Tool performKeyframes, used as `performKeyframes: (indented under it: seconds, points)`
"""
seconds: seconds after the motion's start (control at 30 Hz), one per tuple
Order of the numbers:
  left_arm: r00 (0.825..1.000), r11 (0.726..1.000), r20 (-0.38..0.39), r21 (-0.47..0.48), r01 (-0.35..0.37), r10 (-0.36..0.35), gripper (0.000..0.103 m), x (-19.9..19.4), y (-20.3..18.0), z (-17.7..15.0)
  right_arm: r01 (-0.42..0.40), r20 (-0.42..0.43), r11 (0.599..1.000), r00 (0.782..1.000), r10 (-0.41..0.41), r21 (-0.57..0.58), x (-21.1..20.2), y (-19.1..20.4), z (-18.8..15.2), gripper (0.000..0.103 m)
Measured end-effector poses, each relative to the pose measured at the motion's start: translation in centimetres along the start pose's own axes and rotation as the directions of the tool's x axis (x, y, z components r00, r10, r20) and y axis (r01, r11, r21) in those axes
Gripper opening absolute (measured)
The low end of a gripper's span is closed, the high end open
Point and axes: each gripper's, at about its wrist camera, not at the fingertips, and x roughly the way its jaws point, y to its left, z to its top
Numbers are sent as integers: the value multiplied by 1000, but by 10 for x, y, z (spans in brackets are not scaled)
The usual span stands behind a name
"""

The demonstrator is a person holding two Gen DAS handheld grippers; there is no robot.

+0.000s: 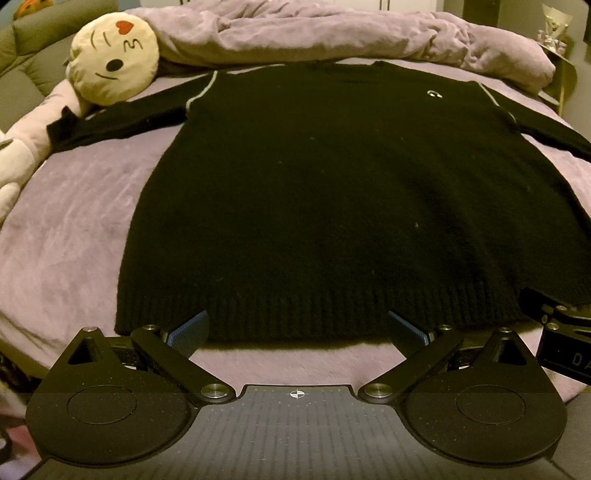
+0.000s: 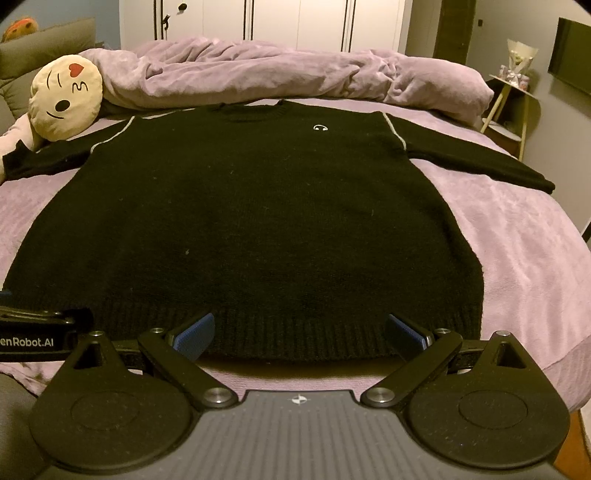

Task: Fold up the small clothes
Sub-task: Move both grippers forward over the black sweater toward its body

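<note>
Black knit sweater (image 1: pixel 332 192) lies spread flat, front up, on the lilac bed cover (image 1: pixel 74 240), with both sleeves stretched out to the sides and the ribbed hem (image 1: pixel 295 314) nearest the cameras. Pale piping runs along each shoulder seam, and a small white logo (image 1: pixel 433 93) sits on the chest. The neckline points toward a rumpled lilac duvet (image 1: pixel 332 33) heaped across the far end of the bed.

Left gripper (image 1: pixel 297 330) hangs low at the hem, its blue-padded fingers (image 1: pixel 188 332) spread wide apart with nothing between them; the tips show against the ribbing, though whether they touch the knit cannot be told. Right gripper (image 2: pixel 299 334) is just beside it, toward the sweater's other lower corner, and its fingers (image 2: pixel 195 336) are likewise wide apart and hold nothing. Each gripper's body shows at the edge of the other's view.

A round cream emoji pillow (image 1: pixel 116 61) with a red heart and a winking face rests near the end of the sweater's left-hand sleeve. From the right wrist view, white wardrobe doors (image 2: pixel 258 18) stand behind the bed and a small side table (image 2: pixel 513 96) stands at the far right.
</note>
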Motion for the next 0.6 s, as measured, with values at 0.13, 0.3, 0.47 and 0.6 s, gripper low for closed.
performKeyframes:
  seconds: [0.13,0.3,0.47,0.6]
  points:
    - [1000,1000,-2,1,2,-2,103,-1,0,-1,-3,2,1000,1000,3,2,0,0,0,99]
    - [1000,1000,-4,-2,2,-2,103,0,-1,-1,-2,4,1000,1000,2,4,0,-1,-1,99]
    - [1000,1000,-8,-2,5,-5,103,-1,-2,0,-4,6,1000,1000,4,9,0,-2,0,99]
    - [1000,1000,-9,-3,5,-5,103,-1,-3,1,-5,7,1000,1000,5,13,-1,-2,-1,99]
